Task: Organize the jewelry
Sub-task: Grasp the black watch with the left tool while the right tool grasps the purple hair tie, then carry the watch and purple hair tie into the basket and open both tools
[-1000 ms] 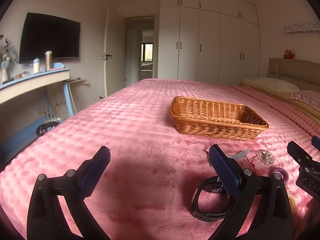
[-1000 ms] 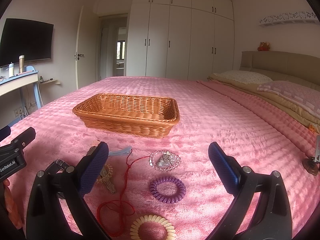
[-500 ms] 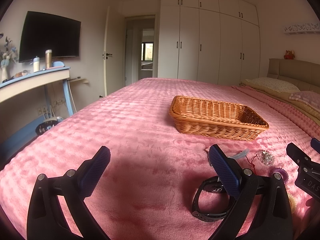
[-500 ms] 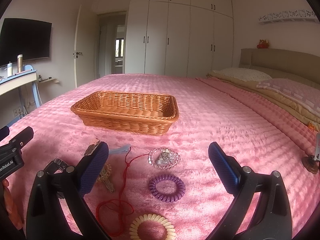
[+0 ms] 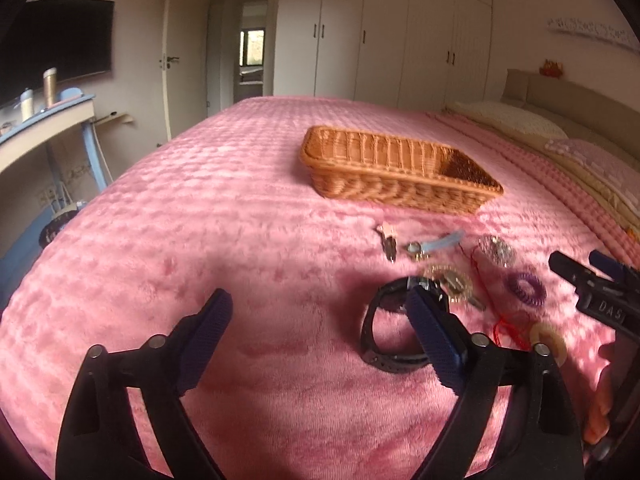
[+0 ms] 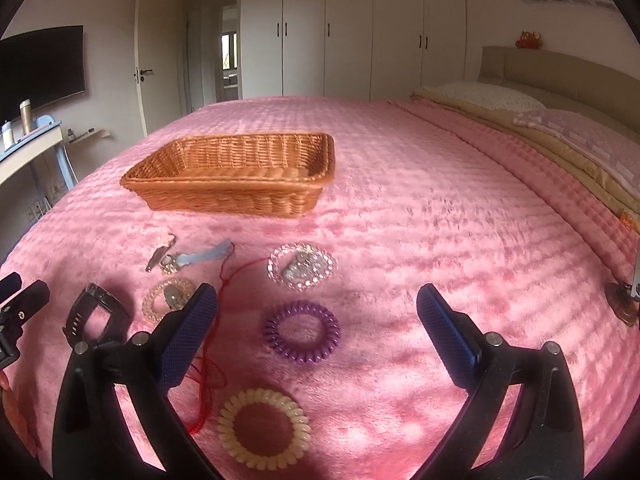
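Note:
A wicker basket (image 5: 400, 168) (image 6: 236, 176) stands empty on the pink bedspread. In front of it lie a black watch (image 5: 384, 332) (image 6: 96, 320), a gold bracelet (image 6: 168, 300), a blue-strap charm (image 6: 200, 258), a hair clip (image 6: 158, 256), a crystal bracelet (image 6: 302, 266), a red cord (image 6: 208, 368), a purple spiral tie (image 6: 302, 332) and a cream spiral tie (image 6: 264, 428). My left gripper (image 5: 320, 336) has its jaws closing on nothing; the watch lies partly behind its right finger. My right gripper (image 6: 318, 328) hangs open over the purple tie without touching it.
Pillows (image 6: 580, 136) and a beige headboard (image 6: 560, 76) line the right side of the bed. A blue-and-white desk (image 5: 44, 128) with bottles stands off the bed's left edge. White wardrobes (image 6: 352, 28) fill the far wall. A small brown object (image 6: 622, 304) sits at the right edge.
Both views have tipped downward, so the jewellery shows more fully. The left view has swung right toward the watch and its fingers stand a little closer together. The right gripper has edged forward.

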Available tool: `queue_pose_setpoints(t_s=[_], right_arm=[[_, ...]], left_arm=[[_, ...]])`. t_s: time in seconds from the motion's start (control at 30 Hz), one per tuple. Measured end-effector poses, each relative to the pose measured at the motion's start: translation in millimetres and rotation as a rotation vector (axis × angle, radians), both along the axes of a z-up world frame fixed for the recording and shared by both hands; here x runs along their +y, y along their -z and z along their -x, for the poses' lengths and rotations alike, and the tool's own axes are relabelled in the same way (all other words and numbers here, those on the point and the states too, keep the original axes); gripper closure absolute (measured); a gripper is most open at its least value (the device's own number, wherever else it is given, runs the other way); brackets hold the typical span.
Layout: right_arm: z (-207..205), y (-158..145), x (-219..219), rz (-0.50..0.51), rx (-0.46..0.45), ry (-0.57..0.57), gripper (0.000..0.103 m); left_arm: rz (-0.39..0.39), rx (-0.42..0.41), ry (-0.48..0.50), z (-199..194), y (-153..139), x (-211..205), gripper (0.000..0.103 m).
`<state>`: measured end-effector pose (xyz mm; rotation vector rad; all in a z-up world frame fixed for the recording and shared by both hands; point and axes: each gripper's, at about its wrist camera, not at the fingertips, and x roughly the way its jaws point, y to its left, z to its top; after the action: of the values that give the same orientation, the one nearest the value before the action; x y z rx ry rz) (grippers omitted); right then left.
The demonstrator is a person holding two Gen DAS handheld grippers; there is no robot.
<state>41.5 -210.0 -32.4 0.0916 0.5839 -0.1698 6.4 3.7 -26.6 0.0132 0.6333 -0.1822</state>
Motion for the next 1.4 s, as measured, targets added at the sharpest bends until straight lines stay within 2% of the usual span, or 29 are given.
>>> queue_pose_setpoints(t_s=[0.07,0.17,0.23,0.37,0.4,0.43,0.57,0.7,0.77,0.83,0.87,0.9,0.97,1.2,1.3,1.4], right_arm=[[2.4,1.6,-10.0,-0.005,0.032,-0.006,0.008],[6.0,3.5,-21.1,0.058,0.097,-0.007,0.01],[4.7,6.6,-25.4,0.079,0.159,-0.03,0.018],[-3.6,17.5,-26.4,0.046,0.238,-0.083,0.042],[-7.5,19.9,-26.5,0.034,0.253,-0.091,0.048],[-12.9,22.8,-26.9,0.012,0.267,-0.106,0.05],[-31.8,24.8,-23.8,0.006,0.319,-0.124,0.057],[-48.0,33.5,-16.7,0.027,0.355,-0.134,0.068],[-51.0,36.2,-15.0,0.026,0.361,-0.14,0.071],[-53.5,37.8,-13.4,0.033,0.364,-0.145,0.073],[-54.4,37.7,-12.3,0.032,0.365,-0.155,0.079],[-55.0,37.6,-11.3,0.034,0.366,-0.162,0.087],[-54.5,37.7,-7.8,0.041,0.363,-0.17,0.091],[-47.5,28.0,-0.2,0.035,0.321,-0.192,0.093],[-42.4,9.4,5.3,0.035,0.275,-0.206,0.094],[-43.1,-18.1,9.9,0.036,0.214,-0.216,0.094]], left_arm=[[-0.024,0.064,0.024,-2.9,4.6,-3.4,0.029],[-0.015,0.128,0.06,-5.5,10.3,-3.8,0.037],[0.012,0.158,0.081,-7.7,12.5,-3.6,0.045],[0.064,0.215,0.129,-15.2,13.8,-7.0,0.05],[0.065,0.221,0.141,-16.2,13.4,-9.2,0.055],[0.06,0.227,0.149,-17.3,13.5,-11.5,0.06],[0.063,0.272,0.165,-27.1,15.1,-14.2,0.064],[0.09,0.345,0.167,-42.8,24.4,-12.4,0.079],[0.1,0.364,0.18,-47.9,28.0,-14.5,0.081],[0.093,0.367,0.185,-49.7,29.5,-17.2,0.083],[0.089,0.367,0.182,-50.7,29.7,-18.5,0.085],[0.078,0.363,0.173,-51.0,29.9,-19.0,0.093],[0.066,0.357,0.166,-51.5,30.5,-19.0,0.097],[0.103,0.308,0.146,-43.6,23.7,-11.1,0.097],[0.121,0.271,0.153,-39.3,10.4,-9.4,0.097],[0.125,0.22,0.161,-38.0,-14.8,-11.6,0.097]])
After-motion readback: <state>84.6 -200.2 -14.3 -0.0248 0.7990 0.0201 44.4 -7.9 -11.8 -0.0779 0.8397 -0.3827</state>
